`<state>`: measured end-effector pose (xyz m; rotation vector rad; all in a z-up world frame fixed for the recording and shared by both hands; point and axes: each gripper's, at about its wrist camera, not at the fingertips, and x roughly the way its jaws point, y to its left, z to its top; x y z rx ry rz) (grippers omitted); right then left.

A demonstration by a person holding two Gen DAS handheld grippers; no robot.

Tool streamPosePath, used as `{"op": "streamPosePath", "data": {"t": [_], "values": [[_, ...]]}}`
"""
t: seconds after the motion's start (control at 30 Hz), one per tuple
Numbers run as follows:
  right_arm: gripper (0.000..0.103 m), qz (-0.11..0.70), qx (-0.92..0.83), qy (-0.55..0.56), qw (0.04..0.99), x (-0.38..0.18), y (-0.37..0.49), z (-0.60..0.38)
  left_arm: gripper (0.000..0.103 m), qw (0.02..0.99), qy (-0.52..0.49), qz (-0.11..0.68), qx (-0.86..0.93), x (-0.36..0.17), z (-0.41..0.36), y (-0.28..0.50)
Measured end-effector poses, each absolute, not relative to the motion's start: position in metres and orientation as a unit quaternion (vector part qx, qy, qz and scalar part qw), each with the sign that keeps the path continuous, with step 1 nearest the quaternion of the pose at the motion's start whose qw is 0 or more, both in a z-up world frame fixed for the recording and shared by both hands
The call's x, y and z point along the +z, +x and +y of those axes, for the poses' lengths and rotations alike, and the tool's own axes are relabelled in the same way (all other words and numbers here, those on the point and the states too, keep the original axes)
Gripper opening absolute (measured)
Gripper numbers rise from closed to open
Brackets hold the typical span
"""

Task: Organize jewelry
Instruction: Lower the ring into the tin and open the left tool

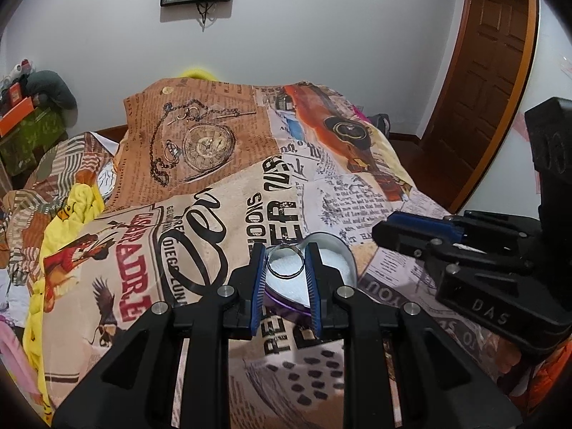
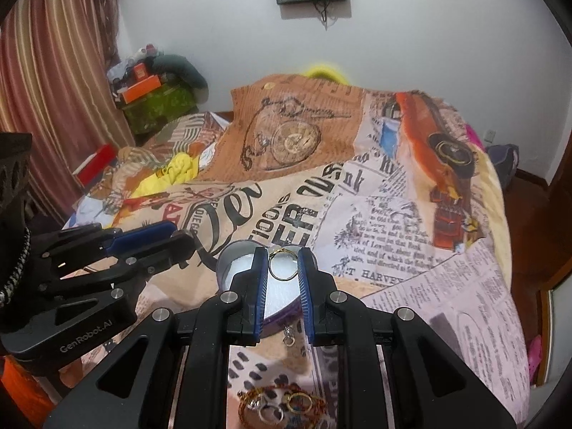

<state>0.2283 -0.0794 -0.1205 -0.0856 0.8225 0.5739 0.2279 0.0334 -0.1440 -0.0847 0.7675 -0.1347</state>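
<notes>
Left gripper (image 1: 285, 262), right gripper (image 2: 283, 262): jaws clamped, side by side.

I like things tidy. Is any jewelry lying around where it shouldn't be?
Yes. A small silver charm lies loose on the blanket just outside the heart-shaped box, and a heap of rings and a bracelet sits nearer the camera. Each tongs holds a ring over the box: left silver, right gold.

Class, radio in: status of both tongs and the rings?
Left tongs shut on silver ring. Right tongs shut on gold ring. Both over heart-shaped box. Nothing in the way.
</notes>
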Motion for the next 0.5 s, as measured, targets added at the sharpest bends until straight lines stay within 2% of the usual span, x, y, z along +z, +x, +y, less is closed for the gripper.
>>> {"op": "streamPosePath", "data": {"t": [0.5], "values": [[0.015,0.448,0.306,-0.071,0.837,-0.156,0.251,-0.060,0.021,0.899,-0.055,0.428,-0.078,-0.181,0.036,0.261]]}}
